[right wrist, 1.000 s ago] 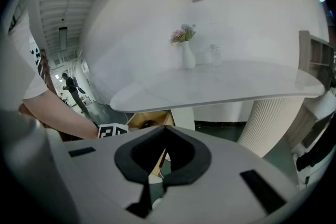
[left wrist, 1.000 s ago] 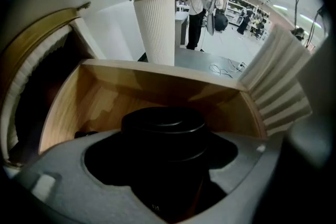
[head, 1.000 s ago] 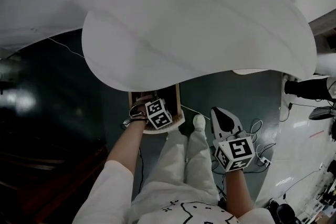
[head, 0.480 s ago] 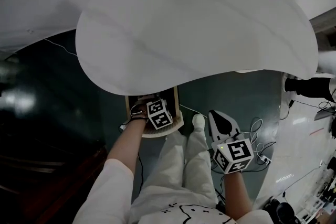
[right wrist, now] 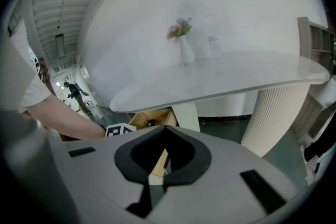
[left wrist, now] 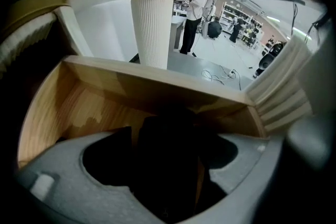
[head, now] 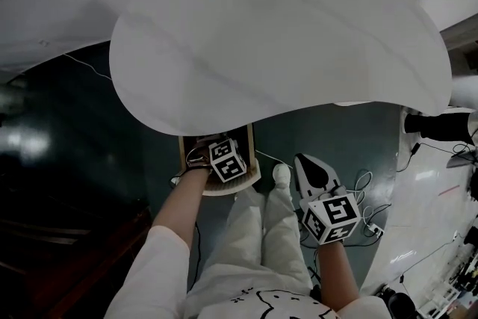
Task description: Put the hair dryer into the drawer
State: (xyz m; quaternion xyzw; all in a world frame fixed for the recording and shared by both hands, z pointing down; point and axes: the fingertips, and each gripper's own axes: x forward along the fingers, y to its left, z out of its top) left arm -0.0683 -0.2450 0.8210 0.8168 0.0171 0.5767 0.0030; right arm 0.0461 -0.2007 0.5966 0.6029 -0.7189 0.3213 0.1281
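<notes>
Basically no change vs 1 s ago: left tool (head: pixel 224 159) still down in the wooden drawer (head: pixel 252 138) under the white table (head: pixel 276 33); right tool (head: pixel 312 169) barely shifted, well apart from drawer, beside the person's knee. Drawer is open, w/ the dark hair dryer (left wrist: pixel 168 155) inside, low against the wood floor. Left tool's jaws sit either side of the dryer body, gripping it. Right tool's jaws are closed tip to tip, nothing btwn them.
</notes>
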